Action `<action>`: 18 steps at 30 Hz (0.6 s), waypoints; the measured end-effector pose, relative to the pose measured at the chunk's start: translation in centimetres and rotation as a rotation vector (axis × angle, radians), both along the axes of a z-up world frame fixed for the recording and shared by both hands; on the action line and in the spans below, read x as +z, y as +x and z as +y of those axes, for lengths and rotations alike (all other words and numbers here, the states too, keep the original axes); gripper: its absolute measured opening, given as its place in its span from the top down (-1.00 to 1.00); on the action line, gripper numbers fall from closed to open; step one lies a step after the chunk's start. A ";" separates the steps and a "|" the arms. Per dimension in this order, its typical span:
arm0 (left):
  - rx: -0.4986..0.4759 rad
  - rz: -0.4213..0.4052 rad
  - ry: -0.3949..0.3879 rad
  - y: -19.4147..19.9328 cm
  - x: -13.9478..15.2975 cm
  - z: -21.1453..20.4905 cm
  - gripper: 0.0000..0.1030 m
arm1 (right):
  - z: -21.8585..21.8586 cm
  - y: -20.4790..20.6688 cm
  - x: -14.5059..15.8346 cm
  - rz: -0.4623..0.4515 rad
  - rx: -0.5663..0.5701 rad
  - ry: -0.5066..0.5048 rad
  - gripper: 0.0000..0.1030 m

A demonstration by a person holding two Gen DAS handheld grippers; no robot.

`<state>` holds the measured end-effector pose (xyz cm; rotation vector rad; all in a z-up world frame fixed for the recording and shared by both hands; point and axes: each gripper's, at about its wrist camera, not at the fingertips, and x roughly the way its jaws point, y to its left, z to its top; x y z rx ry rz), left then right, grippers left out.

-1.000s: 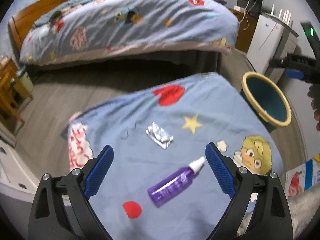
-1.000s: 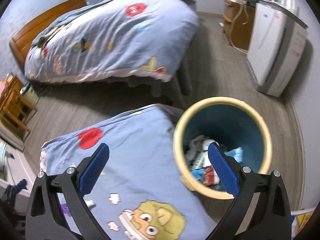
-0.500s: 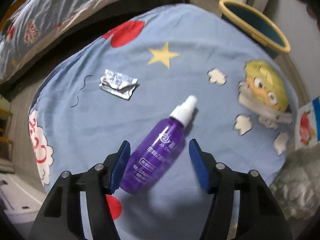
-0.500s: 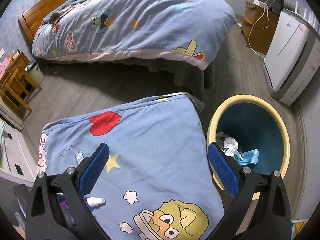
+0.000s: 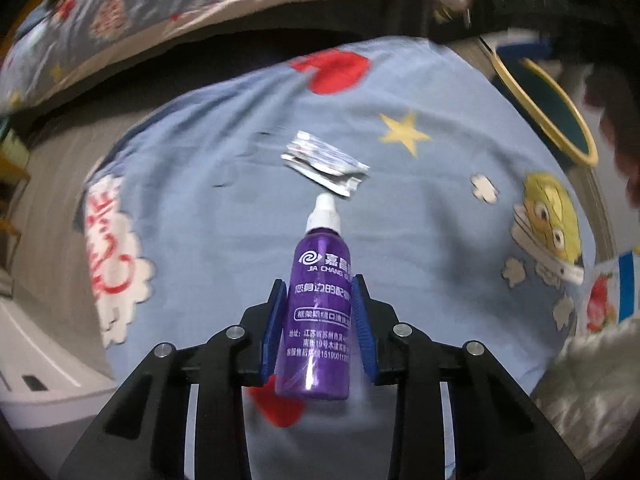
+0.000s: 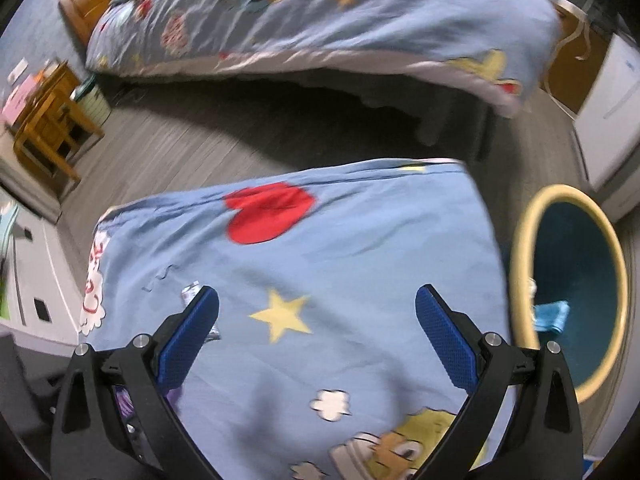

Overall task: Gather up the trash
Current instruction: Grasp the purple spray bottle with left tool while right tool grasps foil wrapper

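Left wrist view: the left gripper [image 5: 319,320] clamps a purple bottle [image 5: 320,300] above the quilt [image 5: 440,220], a foil wrapper [image 5: 326,163] at 12 o'clock. The right gripper [image 6: 316,344] gapes wide and holds nothing, the bin [image 6: 520,264] at 3 o'clock.

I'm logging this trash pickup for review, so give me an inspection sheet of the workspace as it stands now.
Surface: blue cartoon-print quilt spread flat, with a red heart, a yellow star and cloud prints.
Job's things: purple spray bottle with a white cap; silver foil wrapper lying just beyond the cap; yellow-rimmed bin beside the quilt, some trash inside.
Clutter: nothing seen beyond a thin dark squiggle near the wrapper.
Grippers: left hand-held gripper shut on the bottle's body; right hand-held gripper open above the quilt, holding nothing.
Cables: nothing seen clearly.
Surroundings: second bed, wooden chair, white appliance, grey wood floor.
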<state>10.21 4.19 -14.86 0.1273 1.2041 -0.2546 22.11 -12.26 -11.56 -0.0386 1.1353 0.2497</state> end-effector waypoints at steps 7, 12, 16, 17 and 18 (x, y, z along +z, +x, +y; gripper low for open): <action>0.153 0.002 -0.020 1.0 0.0 5.1 0.34 | 5.5 0.2 -2.6 0.060 0.103 -0.023 -0.50; 0.178 0.015 -0.036 1.6 -0.4 6.3 0.34 | 8.2 -0.2 -4.6 0.114 0.179 -0.043 -0.06; 0.184 0.039 -0.039 1.5 -1.2 6.8 0.34 | 9.4 -0.5 -5.8 0.154 0.222 -0.057 0.26; 0.187 0.041 -0.043 1.5 -1.3 7.0 0.34 | 9.6 -0.6 -6.1 0.162 0.229 -0.061 0.28; 0.191 0.042 -0.047 1.5 -1.3 7.1 0.34 | 9.7 -0.6 -6.2 0.165 0.233 -0.065 0.28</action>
